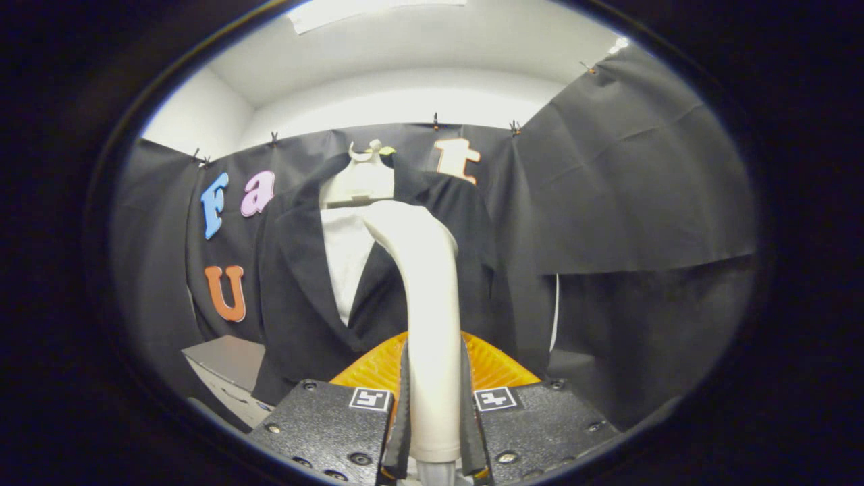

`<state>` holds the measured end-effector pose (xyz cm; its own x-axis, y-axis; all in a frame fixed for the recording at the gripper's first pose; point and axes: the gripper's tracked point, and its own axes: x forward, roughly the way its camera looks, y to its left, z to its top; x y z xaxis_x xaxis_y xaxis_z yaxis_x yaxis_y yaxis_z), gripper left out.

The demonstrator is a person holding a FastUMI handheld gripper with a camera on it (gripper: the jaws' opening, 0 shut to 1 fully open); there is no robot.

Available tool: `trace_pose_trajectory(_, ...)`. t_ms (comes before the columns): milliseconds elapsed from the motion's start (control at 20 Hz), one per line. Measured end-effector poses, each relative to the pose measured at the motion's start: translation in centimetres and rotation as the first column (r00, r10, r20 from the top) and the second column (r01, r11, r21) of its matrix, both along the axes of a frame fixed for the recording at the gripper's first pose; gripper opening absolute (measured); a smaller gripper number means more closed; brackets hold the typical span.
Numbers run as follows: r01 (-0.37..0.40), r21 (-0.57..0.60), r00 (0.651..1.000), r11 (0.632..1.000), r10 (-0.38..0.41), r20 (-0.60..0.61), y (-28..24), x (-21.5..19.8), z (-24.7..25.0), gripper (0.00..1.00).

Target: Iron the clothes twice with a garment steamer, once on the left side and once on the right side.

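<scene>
Clearly claw (433, 405) clamps steamer (425, 283) before jacket (297, 297).

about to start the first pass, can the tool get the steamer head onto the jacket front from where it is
Probably yes. The tool is shut on the steamer, whose head points at the dark jacket hanging on its hanger just beyond. Nothing stands between them; whether the head already touches the cloth cannot be told.
</scene>
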<state>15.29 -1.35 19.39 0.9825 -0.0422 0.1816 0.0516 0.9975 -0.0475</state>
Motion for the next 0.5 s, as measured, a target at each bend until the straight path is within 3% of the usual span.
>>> trace_pose_trajectory(200,-0.068,-0.013,0.997,0.998,0.068,0.046,-0.7,2.1,3.3,0.32)
trace_pose_trajectory(500,-0.044,-0.041,0.989,0.998,0.049,0.139,-1.5,3.0,7.7,0.32)
